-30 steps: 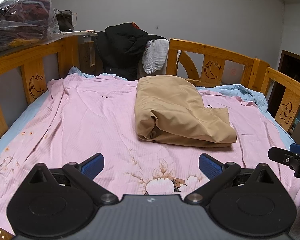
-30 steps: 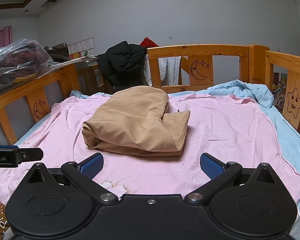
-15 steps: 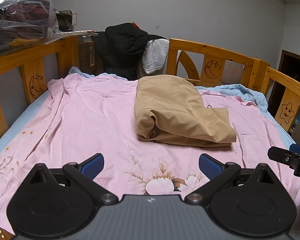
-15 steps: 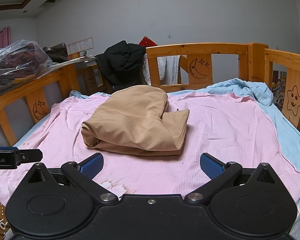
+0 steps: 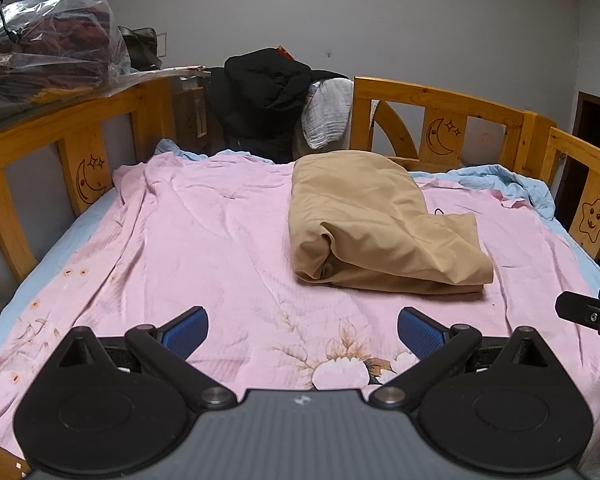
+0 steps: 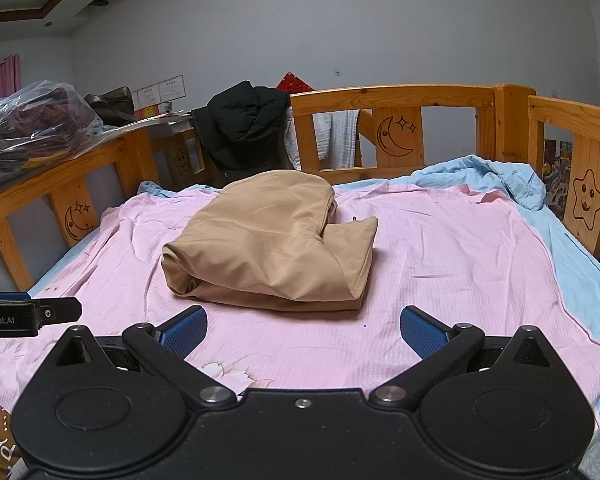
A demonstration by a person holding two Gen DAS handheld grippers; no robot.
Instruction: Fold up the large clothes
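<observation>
A tan garment (image 5: pixel 376 224) (image 6: pixel 272 244) lies folded into a thick bundle on the pink sheet (image 5: pixel 204 248) (image 6: pixel 440 252), toward the far middle of the bed. My left gripper (image 5: pixel 302 330) hovers open over the near part of the sheet, well short of the bundle, with nothing between its blue pads (image 5: pixel 184 330). My right gripper (image 6: pixel 302 328) is also open and empty, just in front of the bundle's near edge. Each gripper's tip shows at the edge of the other's view.
Wooden rails (image 5: pixel 440 98) (image 6: pixel 400 96) with moon and star carvings fence the bed on three sides. A black jacket (image 5: pixel 268 96) (image 6: pixel 244 124) and a grey cloth (image 5: pixel 328 112) hang on the far rail. A plastic bag of clothes (image 5: pixel 48 48) sits at the left. Blue bedding (image 6: pixel 500 176) bunches at the right.
The right gripper has drifted slightly forward toward the bundle. The left gripper and the tan garment have stayed where they were.
</observation>
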